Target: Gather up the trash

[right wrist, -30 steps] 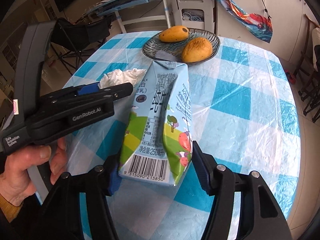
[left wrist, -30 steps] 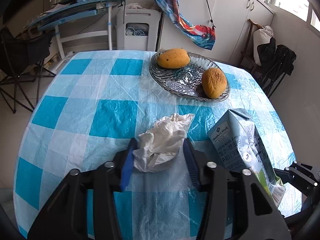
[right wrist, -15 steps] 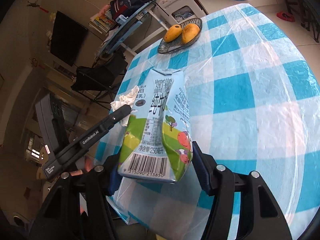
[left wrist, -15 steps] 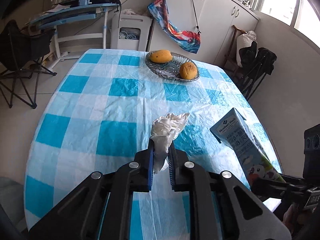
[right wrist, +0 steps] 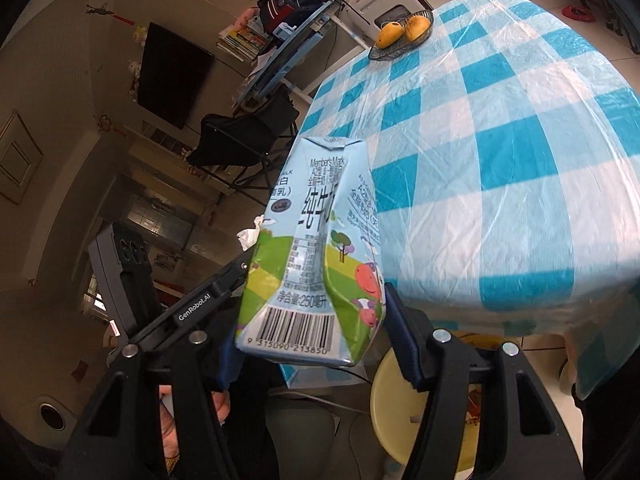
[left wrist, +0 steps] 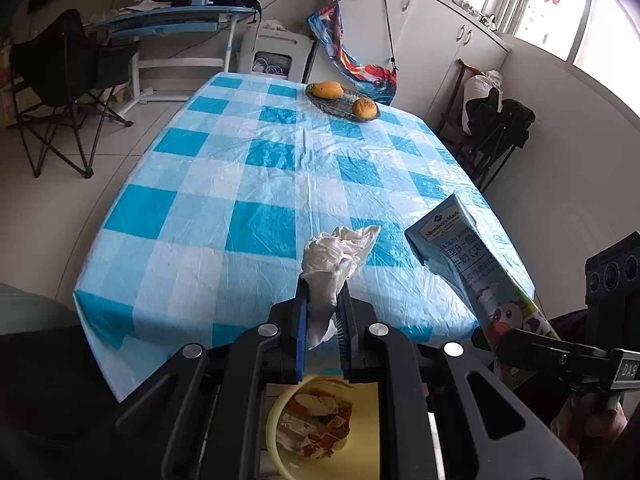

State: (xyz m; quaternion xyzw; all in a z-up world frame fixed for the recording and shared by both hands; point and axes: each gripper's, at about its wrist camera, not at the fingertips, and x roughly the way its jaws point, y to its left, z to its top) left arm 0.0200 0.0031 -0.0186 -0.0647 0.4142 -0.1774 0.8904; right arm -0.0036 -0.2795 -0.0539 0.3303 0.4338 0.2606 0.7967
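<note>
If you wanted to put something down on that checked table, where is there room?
Nearly the whole checked table is bare, from its near edge up to the fruit dish at the far end. It is crowded below the near edge: both grippers, tissue, milk carton, yellow bin.

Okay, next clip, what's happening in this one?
A person is clearing trash off a checked table with a handheld gripper in each hand. The left gripper is shut on a crumpled tissue; the right gripper grips a milk carton. Both are held past the table's near edge, above a yellow bin on the floor that already has trash in it. Nothing has been dropped yet. A dish of mangoes stays at the far end.
</note>
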